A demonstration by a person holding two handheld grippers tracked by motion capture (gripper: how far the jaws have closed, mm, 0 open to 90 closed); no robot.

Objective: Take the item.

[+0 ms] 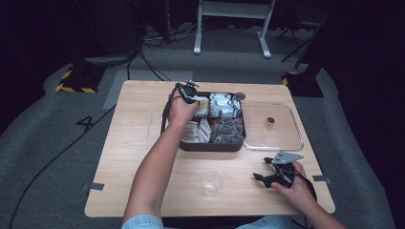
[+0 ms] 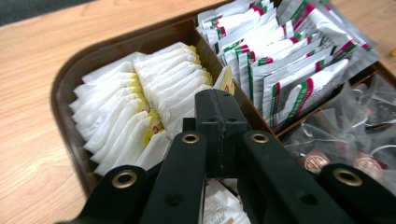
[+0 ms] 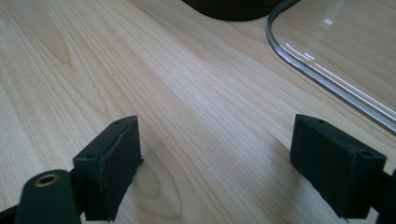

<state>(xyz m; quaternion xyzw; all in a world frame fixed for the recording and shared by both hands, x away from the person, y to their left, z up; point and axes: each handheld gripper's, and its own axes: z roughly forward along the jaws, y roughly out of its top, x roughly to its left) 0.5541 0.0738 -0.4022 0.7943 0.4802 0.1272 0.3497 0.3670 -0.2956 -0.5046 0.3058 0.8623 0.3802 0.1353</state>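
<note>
The left tongs (image 2: pixel 217 109), jaws clenched together with nothing visibly between them, hover over white sachets (image 2: pixel 140 100) in the brown compartment tray (image 1: pixel 210 145). The right tongs (image 3: pixel 215 154), jaws spread wide, rest low over the bench (image 1: pixel 138 162) beside a clear lid (image 1: pixel 296 140). A plastic cup (image 1: pixel 211 182) stands near the front edge.

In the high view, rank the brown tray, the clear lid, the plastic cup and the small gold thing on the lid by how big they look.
1. brown tray
2. clear lid, slightly smaller
3. plastic cup
4. small gold thing
</note>
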